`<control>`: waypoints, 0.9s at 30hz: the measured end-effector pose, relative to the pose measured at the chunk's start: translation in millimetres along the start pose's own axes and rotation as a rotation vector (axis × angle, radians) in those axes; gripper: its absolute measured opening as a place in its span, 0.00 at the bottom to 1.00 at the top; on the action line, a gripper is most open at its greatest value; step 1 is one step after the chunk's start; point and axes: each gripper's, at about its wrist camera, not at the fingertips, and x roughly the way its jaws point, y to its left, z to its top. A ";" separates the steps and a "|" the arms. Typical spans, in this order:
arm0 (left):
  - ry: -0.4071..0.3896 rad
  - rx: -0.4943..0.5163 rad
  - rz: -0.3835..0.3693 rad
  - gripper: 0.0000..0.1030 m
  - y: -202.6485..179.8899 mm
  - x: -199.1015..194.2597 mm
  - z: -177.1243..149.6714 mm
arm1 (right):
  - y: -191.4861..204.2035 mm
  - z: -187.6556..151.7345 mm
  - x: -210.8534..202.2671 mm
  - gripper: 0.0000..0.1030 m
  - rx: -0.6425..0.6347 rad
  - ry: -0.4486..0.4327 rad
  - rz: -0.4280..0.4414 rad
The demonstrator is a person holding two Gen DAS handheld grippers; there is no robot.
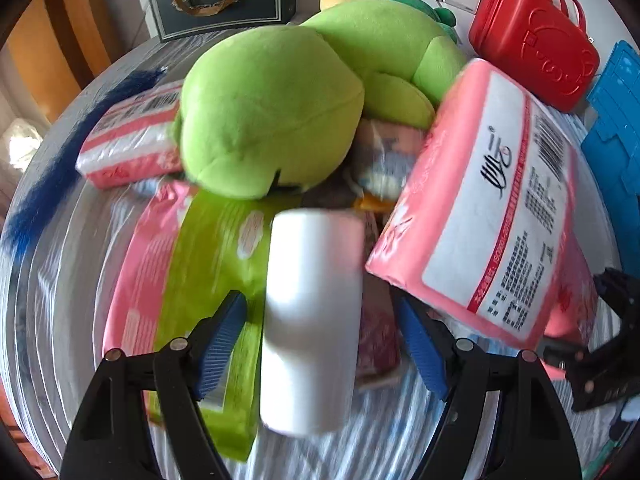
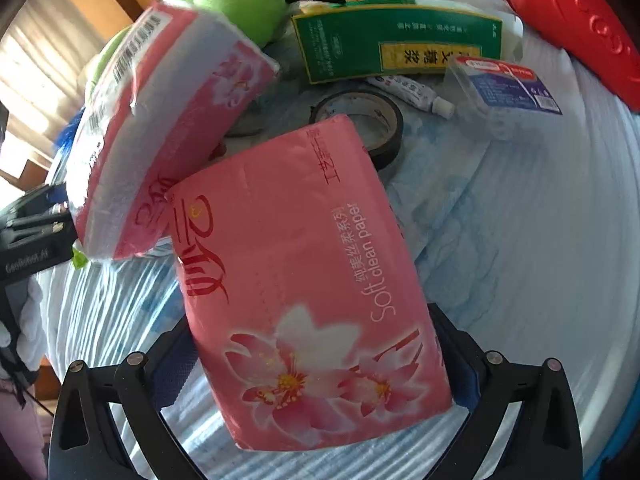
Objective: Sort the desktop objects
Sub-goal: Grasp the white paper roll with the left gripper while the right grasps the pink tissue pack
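Left wrist view, from left to right: a pink tissue pack [image 1: 128, 136] lies flat at the far left of the striped surface [image 1: 72, 264], partly under a big green plush toy [image 1: 276, 112]. Nearer, a green packet [image 1: 224, 264] lies beside a blurred white cylinder [image 1: 312, 316], which sits between the blue pads of the left tongs [image 1: 326, 344]; the pads stand apart from it on both sides, so these tongs are spread. To the right a tilted pink tissue pack with a white label [image 1: 484, 208] leans up, with a red plastic case [image 1: 536, 40] behind it and a blue tray [image 1: 616, 120] at the edge.

Right wrist view, left to right: that same tilted pack [image 2: 160, 128] is on the left, and the right tongs [image 2: 316, 372] pinch a pink "Soft clean paper" pack [image 2: 304, 280] raised over the surface. Behind it lie a roll of black tape [image 2: 360, 124], a green box [image 2: 396, 44], a small tube [image 2: 412, 94] and a clear plastic box [image 2: 504, 88]
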 end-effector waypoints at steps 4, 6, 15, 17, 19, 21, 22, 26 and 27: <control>-0.006 0.028 0.024 0.75 -12.3 1.4 1.6 | 9.3 0.1 6.1 1.00 -0.028 0.019 -0.058; -0.012 0.035 0.035 0.72 -15.2 -0.3 -3.7 | 22.1 -1.8 14.1 1.00 -0.080 0.032 -0.152; -0.021 0.005 0.024 0.59 -11.8 -15.4 -23.7 | 17.9 -6.8 11.2 1.00 0.039 0.018 -0.099; -0.018 0.022 0.038 0.59 -18.0 -12.1 -23.5 | 17.7 -11.9 2.7 1.00 0.042 -0.011 -0.103; -0.017 0.030 0.056 0.59 -21.9 -6.1 -14.1 | 17.6 -15.3 -4.8 1.00 0.043 -0.031 -0.111; -0.014 0.035 0.059 0.57 -22.3 -1.1 -8.2 | 16.5 -17.7 -7.3 0.97 0.051 -0.033 -0.116; -0.015 0.037 0.068 0.53 -24.0 -3.3 -7.8 | 16.1 -19.7 -6.4 0.97 0.053 -0.026 -0.120; 0.010 0.031 -0.002 0.44 -23.1 -14.7 -30.4 | 16.6 -31.3 -6.2 0.96 0.066 -0.012 -0.118; 0.006 0.030 -0.005 0.44 -23.1 -16.9 -37.9 | 16.3 -34.7 -6.5 0.96 0.072 -0.011 -0.117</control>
